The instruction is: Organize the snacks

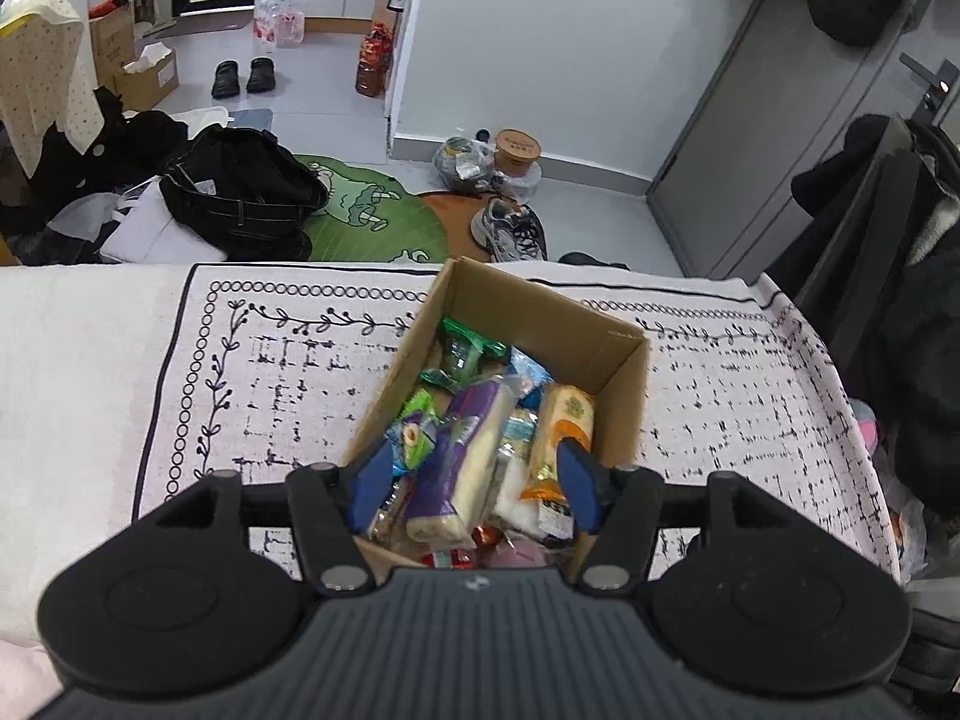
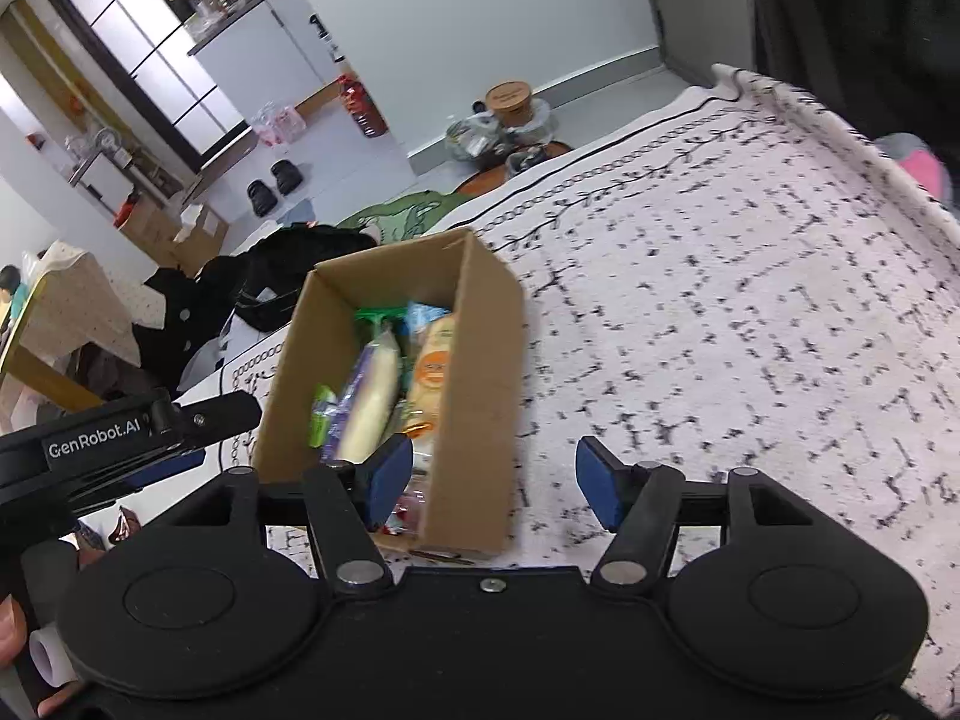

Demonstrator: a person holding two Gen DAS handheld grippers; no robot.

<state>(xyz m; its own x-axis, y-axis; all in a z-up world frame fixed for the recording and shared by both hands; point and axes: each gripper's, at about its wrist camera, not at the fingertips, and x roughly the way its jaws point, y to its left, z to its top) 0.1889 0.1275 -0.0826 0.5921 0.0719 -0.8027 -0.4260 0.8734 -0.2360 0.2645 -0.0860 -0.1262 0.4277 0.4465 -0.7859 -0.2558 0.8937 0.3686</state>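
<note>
From the left wrist, the left gripper (image 1: 474, 483) hung over the near end of the cardboard box (image 1: 606, 360), its blue pads spread wide and holding nothing. Between and just ahead of the pads lay the snacks — a purple-and-cream packet (image 1: 462, 462), an orange-labelled packet (image 1: 561, 438) by the right pad, a small green packet (image 1: 414, 426) by the left pad, and a green wrapper (image 1: 462, 354) further ahead. The box sat on a patterned cloth (image 1: 270, 372).

From the right wrist, the right gripper (image 2: 495, 483) also stood wide open and empty — its left pad over the box's (image 2: 480, 396) near corner, its right pad over the cloth (image 2: 750, 312). The left gripper's body (image 2: 126, 444) showed off to the left.
</note>
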